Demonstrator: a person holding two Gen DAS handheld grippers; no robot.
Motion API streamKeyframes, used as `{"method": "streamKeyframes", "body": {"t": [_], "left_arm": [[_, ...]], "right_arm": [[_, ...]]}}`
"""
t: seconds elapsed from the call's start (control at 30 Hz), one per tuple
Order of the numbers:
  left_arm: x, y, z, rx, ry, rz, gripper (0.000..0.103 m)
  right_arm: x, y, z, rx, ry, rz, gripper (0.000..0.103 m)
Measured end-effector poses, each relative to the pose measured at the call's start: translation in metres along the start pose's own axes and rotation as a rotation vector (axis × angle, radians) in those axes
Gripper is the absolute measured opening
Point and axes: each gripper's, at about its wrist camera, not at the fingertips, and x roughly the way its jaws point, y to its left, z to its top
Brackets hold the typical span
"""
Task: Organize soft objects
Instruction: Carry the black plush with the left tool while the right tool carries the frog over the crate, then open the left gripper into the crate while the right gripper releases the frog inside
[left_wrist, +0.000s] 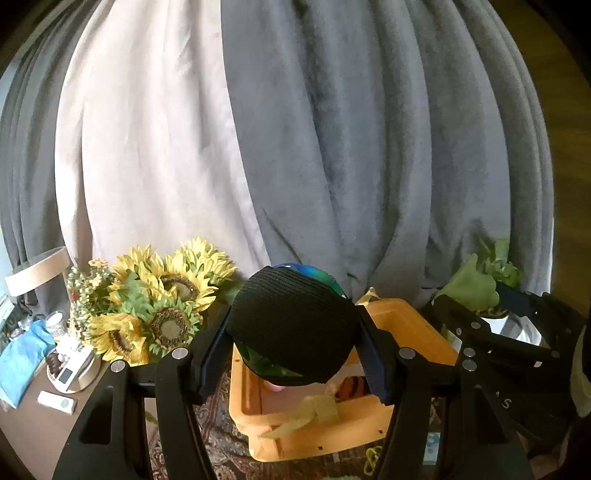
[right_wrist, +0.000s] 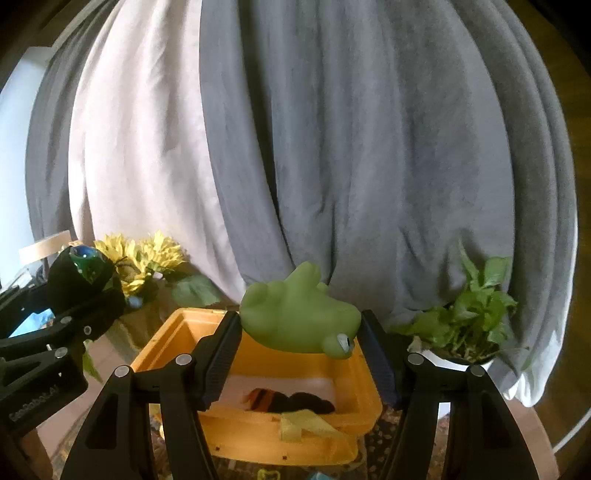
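Observation:
My left gripper (left_wrist: 293, 328) is shut on a black ribbed soft toy (left_wrist: 291, 321) with a blue-green patch, held above the near-left part of an orange bin (left_wrist: 417, 325). My right gripper (right_wrist: 299, 332) is shut on a green frog toy (right_wrist: 295, 314), lying on its side with one eye facing right, held over the same orange bin (right_wrist: 173, 343). Inside the bin lies an orange-and-black striped plush (right_wrist: 291, 400) on a pale lining. In the right wrist view the left gripper (right_wrist: 74, 295) with its black toy (right_wrist: 70, 280) shows at the left; in the left wrist view the frog (left_wrist: 471, 286) shows at the right.
Grey and white curtains (left_wrist: 332, 147) hang close behind. Artificial sunflowers (left_wrist: 155, 302) stand left of the bin, a potted green plant (right_wrist: 469, 310) to its right. A side table (left_wrist: 26, 421) at far left holds small items. A yellow-green ribbon (right_wrist: 306, 424) drapes over the bin's front rim.

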Motion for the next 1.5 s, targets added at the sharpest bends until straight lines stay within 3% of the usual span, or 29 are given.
{"method": "streamKeyframes", "body": {"t": [0.5, 0.87, 1.03, 1.2, 1.27, 1.5], "left_arm": [[0.079, 0.007, -0.006, 0.018, 0.098, 0.002, 0.063], [0.142, 0.016, -0.019, -0.058, 0.315, -0.039, 0.062], [0.154, 0.014, -0.023, -0.057, 0.377, -0.056, 0.063], [0.161, 0.014, -0.026, -0.041, 0.402, -0.058, 0.065], [0.162, 0.013, -0.026, -0.037, 0.406, -0.070, 0.073], [0.156, 0.010, -0.020, -0.017, 0.380, -0.069, 0.074]], "right_arm": [[0.093, -0.004, -0.007, -0.018, 0.174, -0.016, 0.065], [0.144, -0.007, -0.011, -0.008, 0.342, -0.018, 0.065], [0.158, -0.010, -0.015, 0.002, 0.404, -0.013, 0.066], [0.162, -0.011, -0.017, -0.006, 0.420, -0.019, 0.069], [0.162, -0.012, -0.017, -0.004, 0.422, -0.017, 0.070], [0.148, -0.016, -0.014, 0.004, 0.386, -0.029, 0.070]]}}
